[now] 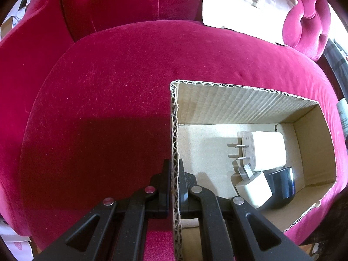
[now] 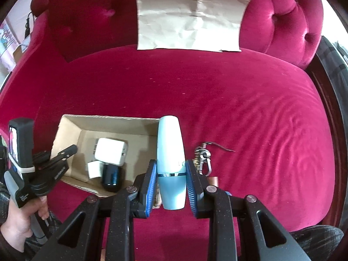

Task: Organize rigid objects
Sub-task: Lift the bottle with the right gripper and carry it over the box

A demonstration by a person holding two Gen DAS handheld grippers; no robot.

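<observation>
Pinching the cardboard box's [image 1: 174,130] wall, the left gripper [image 1: 174,182] steadied it, judging by its hold; a large charger [image 1: 265,150], a small charger [image 1: 254,190] and a dark object [image 1: 281,187] lay inside. Just right of the box, the right gripper [image 2: 170,178] clamped a pale blue bottle [image 2: 170,163], likely bound inside, with keys [image 2: 203,158] beside it on the cushion.

Cardboard box [image 2: 71,128] open-topped — chargers [image 2: 109,152] crowd one end, rest bare.

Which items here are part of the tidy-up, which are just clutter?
In play: cardboard box, large white charger, small white charger, dark round case, light blue bottle, keys.
Lying about: brown paper, pink sofa.
</observation>
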